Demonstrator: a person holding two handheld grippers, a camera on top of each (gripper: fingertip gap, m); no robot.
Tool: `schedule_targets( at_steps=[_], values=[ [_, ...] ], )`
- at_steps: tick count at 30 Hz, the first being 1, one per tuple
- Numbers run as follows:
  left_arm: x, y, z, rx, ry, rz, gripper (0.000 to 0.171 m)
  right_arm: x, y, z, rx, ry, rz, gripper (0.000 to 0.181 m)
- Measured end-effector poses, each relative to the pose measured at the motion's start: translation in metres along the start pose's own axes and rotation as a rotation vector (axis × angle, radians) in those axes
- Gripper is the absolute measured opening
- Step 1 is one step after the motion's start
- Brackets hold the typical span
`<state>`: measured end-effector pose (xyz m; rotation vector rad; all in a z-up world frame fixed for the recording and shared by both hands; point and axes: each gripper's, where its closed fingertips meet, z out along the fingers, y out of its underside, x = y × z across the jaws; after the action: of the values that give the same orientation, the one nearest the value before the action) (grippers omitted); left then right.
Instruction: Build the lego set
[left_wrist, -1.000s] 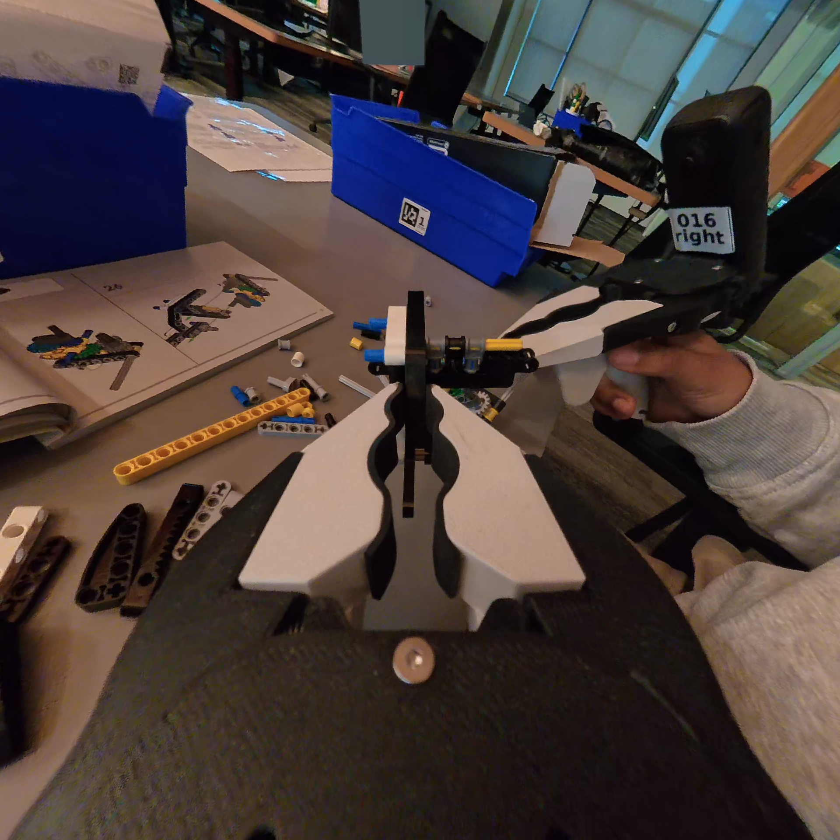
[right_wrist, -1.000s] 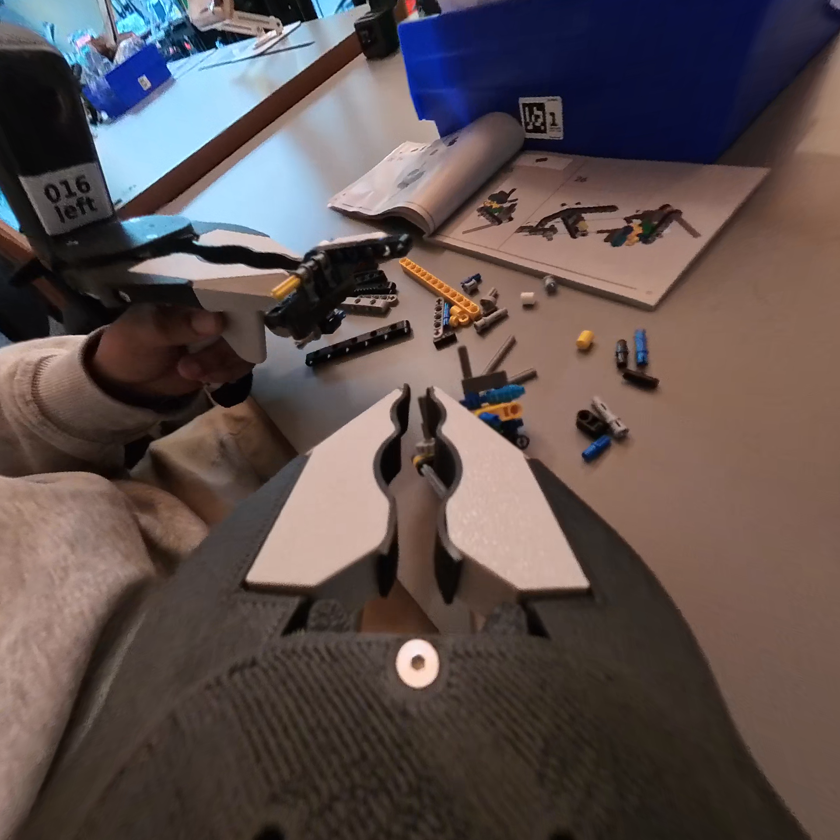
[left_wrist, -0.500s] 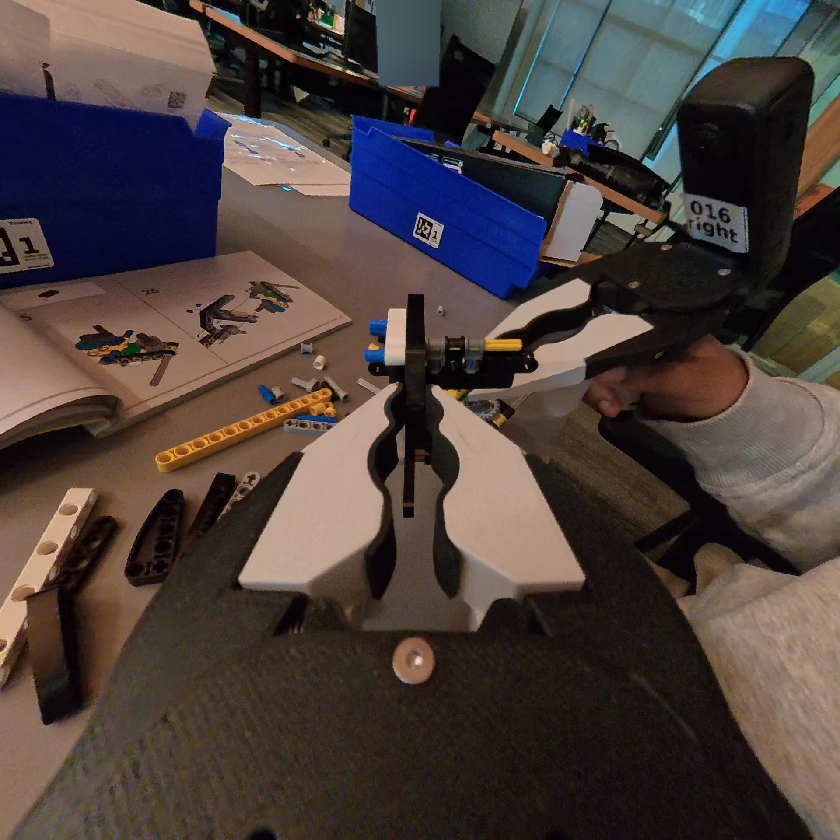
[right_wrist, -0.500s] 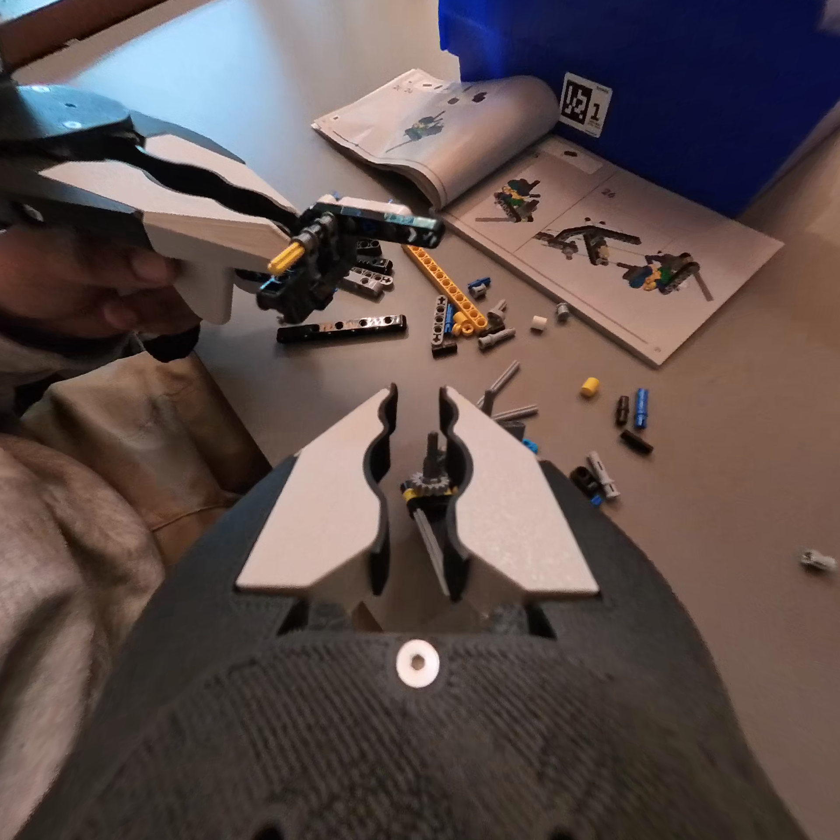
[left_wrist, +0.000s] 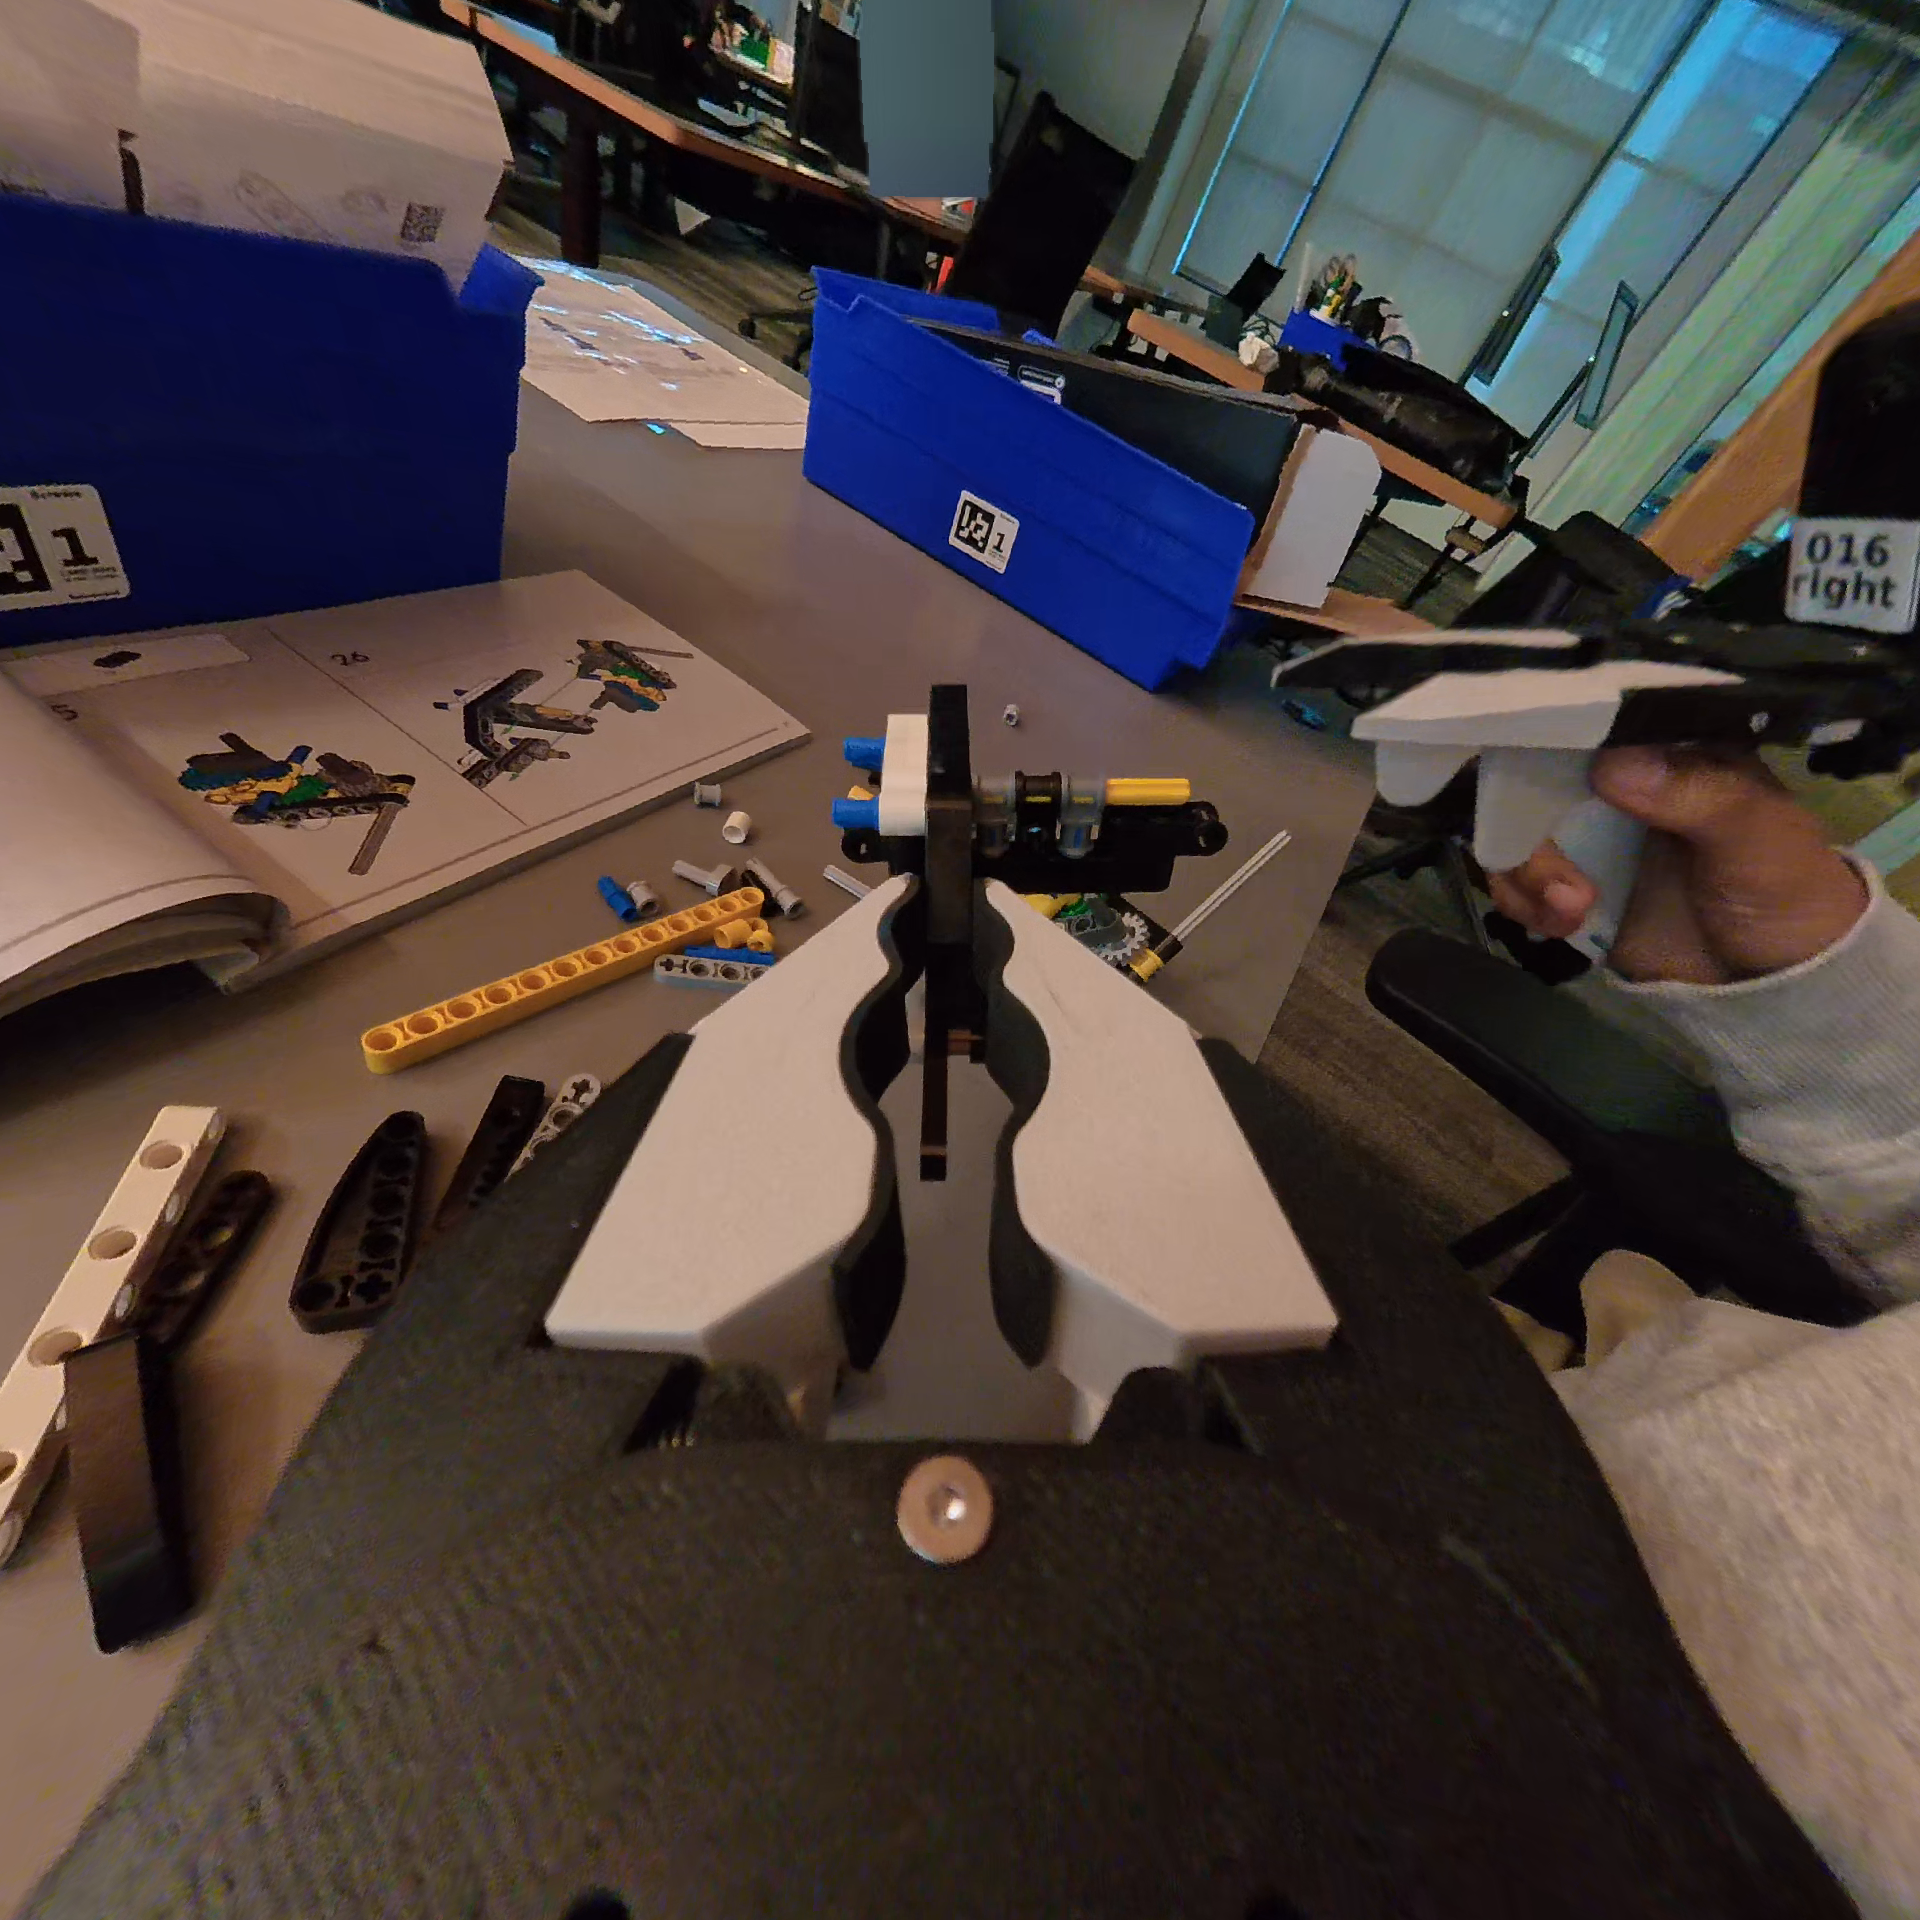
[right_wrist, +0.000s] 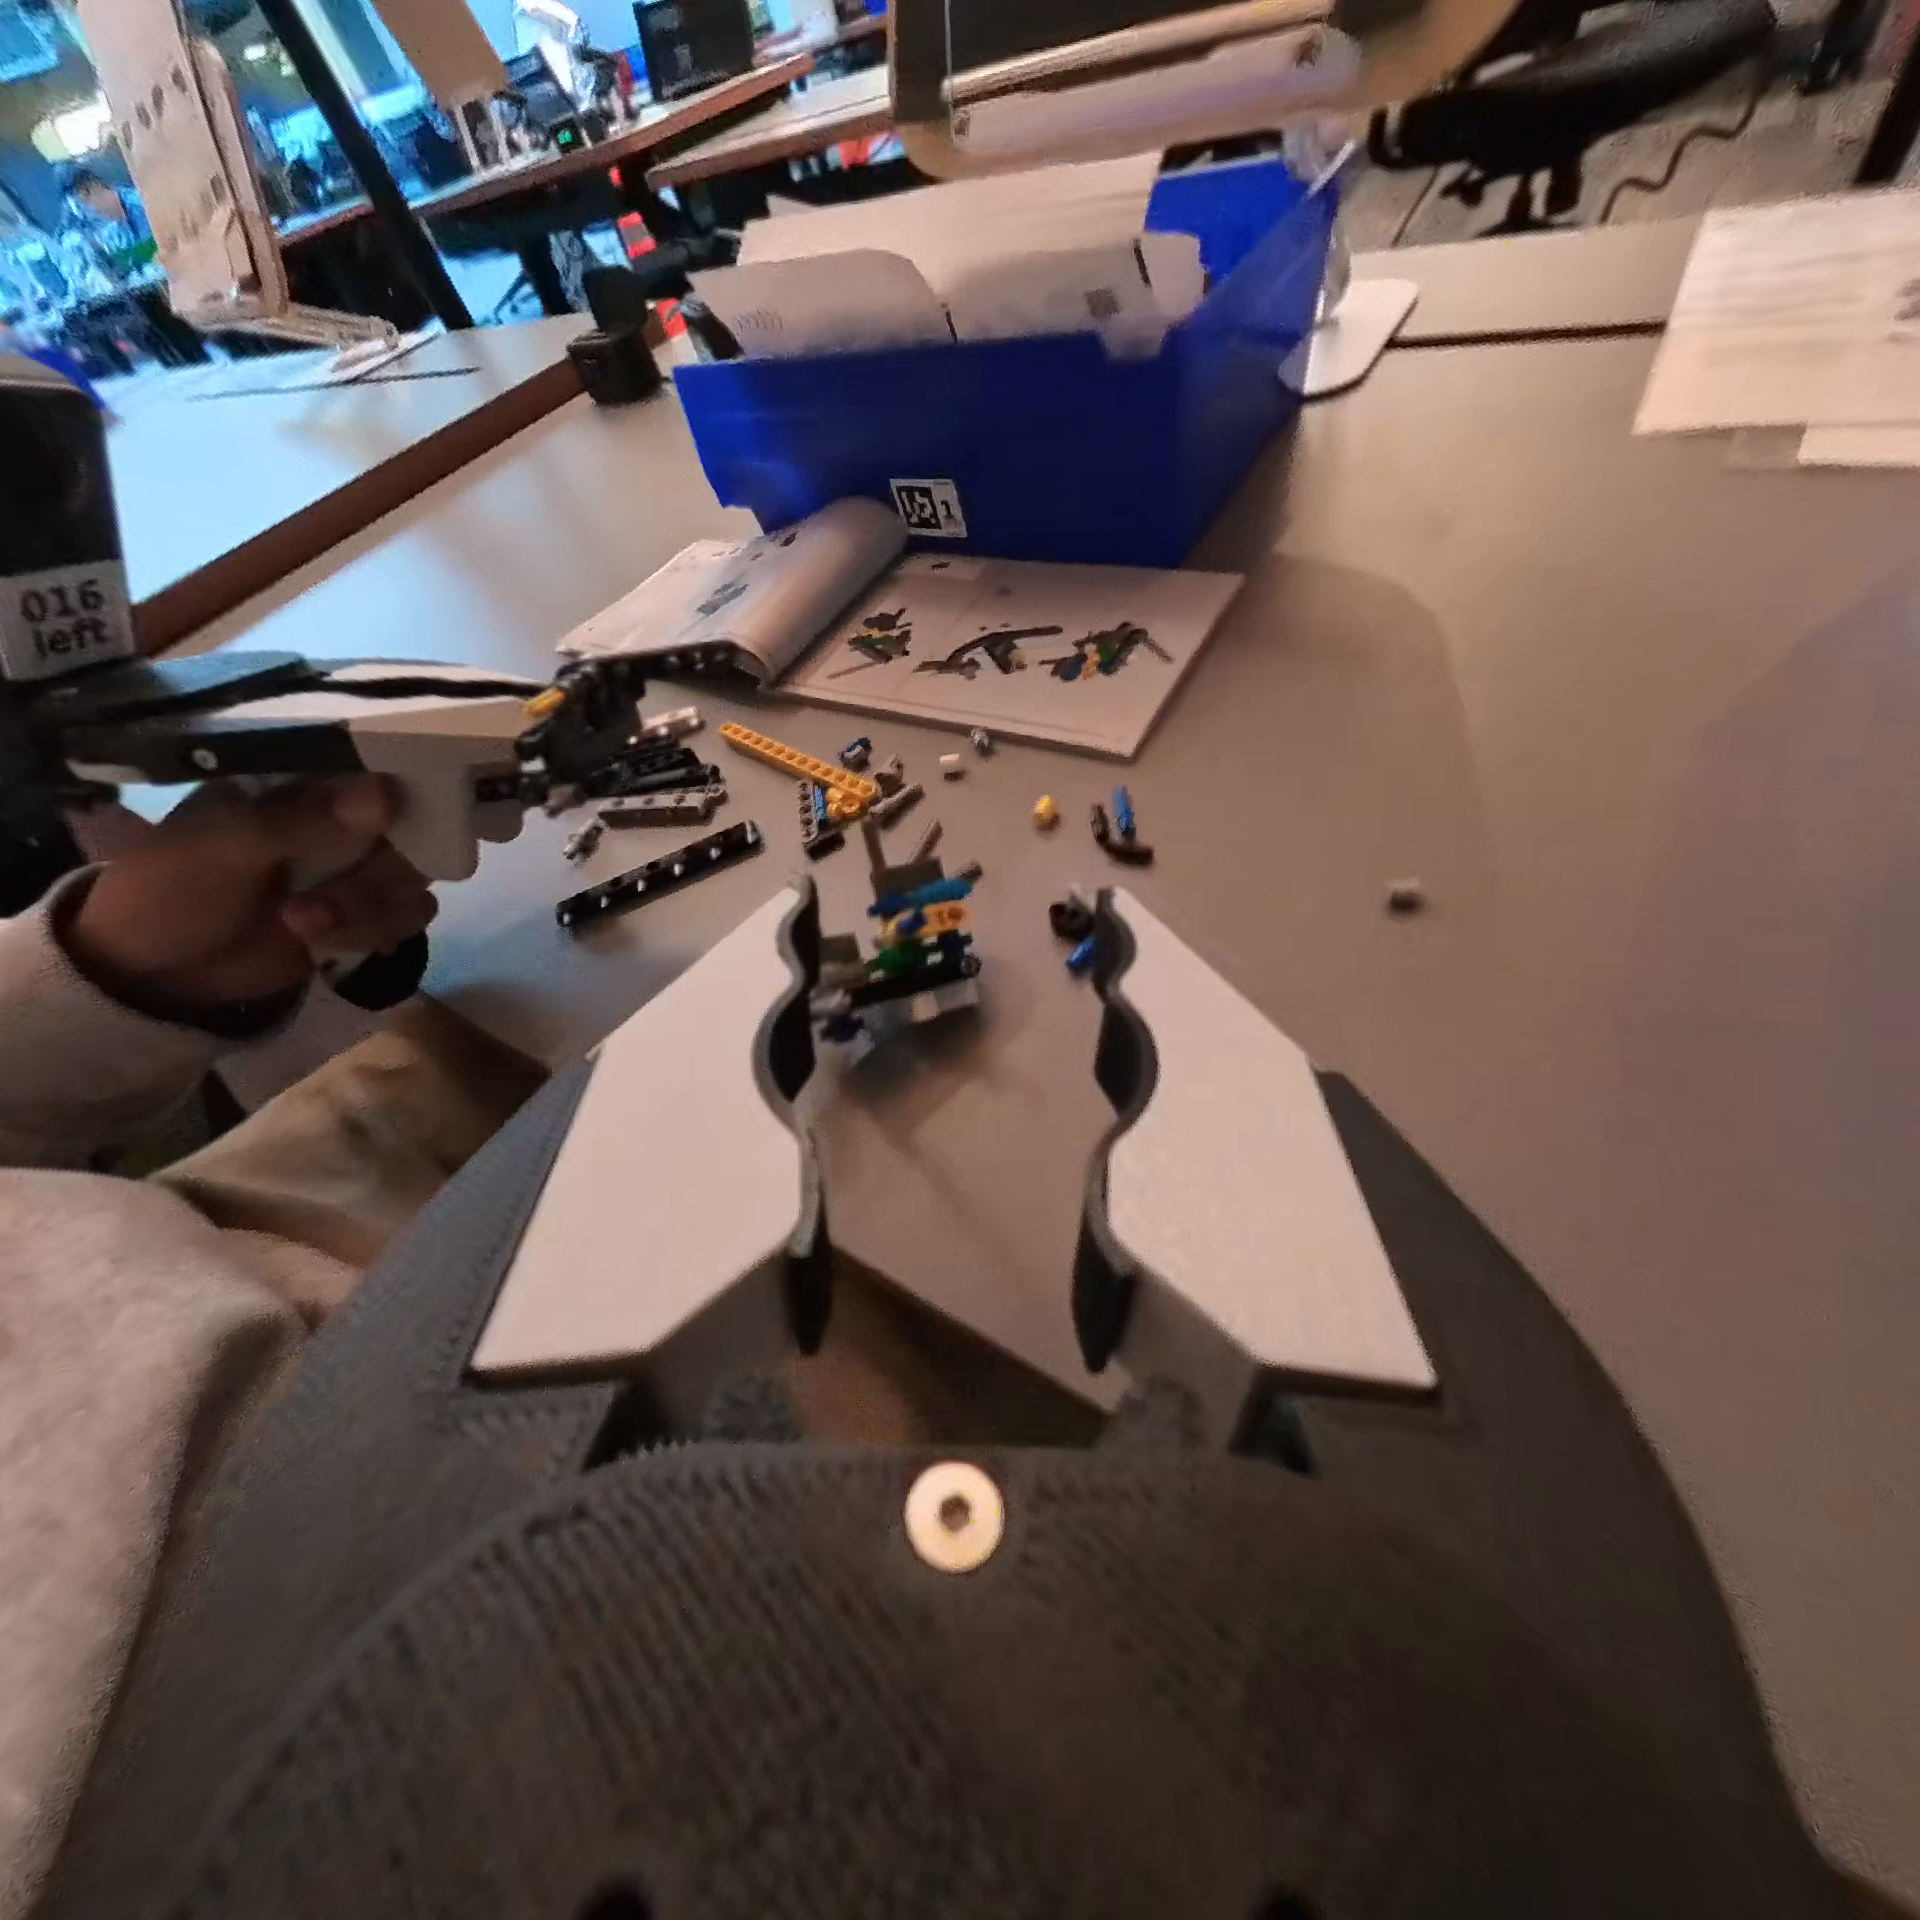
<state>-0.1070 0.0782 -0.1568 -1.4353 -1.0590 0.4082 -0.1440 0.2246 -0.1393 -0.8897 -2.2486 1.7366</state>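
Glossy plastic bin (left_wrist: 1039, 488); matt paper booklet (left_wrist: 416, 727).

Grey table (left_wrist: 675, 540) carries open instruction booklet (left_wrist: 416, 748), two blue bins (left_wrist: 1018, 499), long yellow beam (left_wrist: 561, 977), white beam (left_wrist: 104, 1278), black curved pieces (left_wrist: 358, 1221), scattered small pins (right_wrist: 1117, 821), small multicoloured assembly (right_wrist: 914, 956)

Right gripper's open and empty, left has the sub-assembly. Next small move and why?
Probably lower the right gripper onto the small multicoloured assembly lying on the table between its spread fingers, then close. The left gripper is shut on the black sub-assembly and holds it up off the table, seemingly waiting for a part to be joined to it.
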Motion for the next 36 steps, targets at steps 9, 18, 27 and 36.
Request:
schedule_targets(
  at_steps=[9, 18, 27, 36],
  values=[
    [0.0, 0.004, 0.002, -0.008, -0.004, 0.006, 0.005, -0.022, 0.061, 0.014, -0.176, 0.123, -0.253, 0.054],
    [0.001, 0.005, 0.003, -0.009, -0.006, 0.012, 0.005, -0.022, 0.073, 0.027, -0.241, 0.391, -0.82, 0.045],
    [0.0, 0.005, 0.002, -0.007, -0.004, 0.003, 0.005, -0.041, 0.077, 0.038, -0.204, 0.336, -0.64, 0.047],
    [0.0, 0.005, 0.003, -0.01, 0.003, 0.0, 0.005, -0.03, 0.075, 0.052, -0.148, 0.332, -0.528, 0.053]
  ],
)
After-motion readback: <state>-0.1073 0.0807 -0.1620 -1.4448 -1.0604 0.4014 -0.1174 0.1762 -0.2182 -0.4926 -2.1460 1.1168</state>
